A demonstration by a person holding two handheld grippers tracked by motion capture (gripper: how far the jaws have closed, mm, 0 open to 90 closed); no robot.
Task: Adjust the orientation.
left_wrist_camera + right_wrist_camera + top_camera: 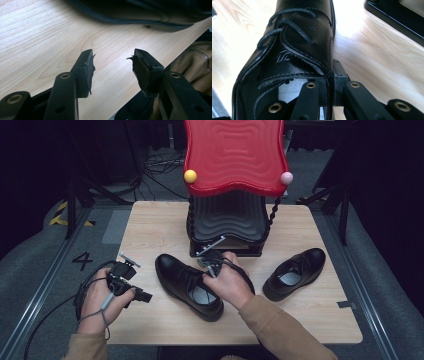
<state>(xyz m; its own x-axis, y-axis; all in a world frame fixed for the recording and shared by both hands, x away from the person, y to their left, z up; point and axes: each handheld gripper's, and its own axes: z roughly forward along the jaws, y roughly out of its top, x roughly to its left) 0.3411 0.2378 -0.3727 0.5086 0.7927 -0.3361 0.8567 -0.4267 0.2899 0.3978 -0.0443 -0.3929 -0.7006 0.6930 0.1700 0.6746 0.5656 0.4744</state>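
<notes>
Now the grasping step is in hand: the near shoe, lying at mid-bench in front of the red-and-black rack, is pinched at its collar wall by the right gripper, one jaw inside the opening, one outside. The left gripper is held spread and empty over bare wood just beside the shoe's sole. A second shoe is set well apart, to the right. Next, a lift is probably called for, with the pinch kept firm so the thin collar is not slipped.

Pale wooden table, grey floor
</notes>
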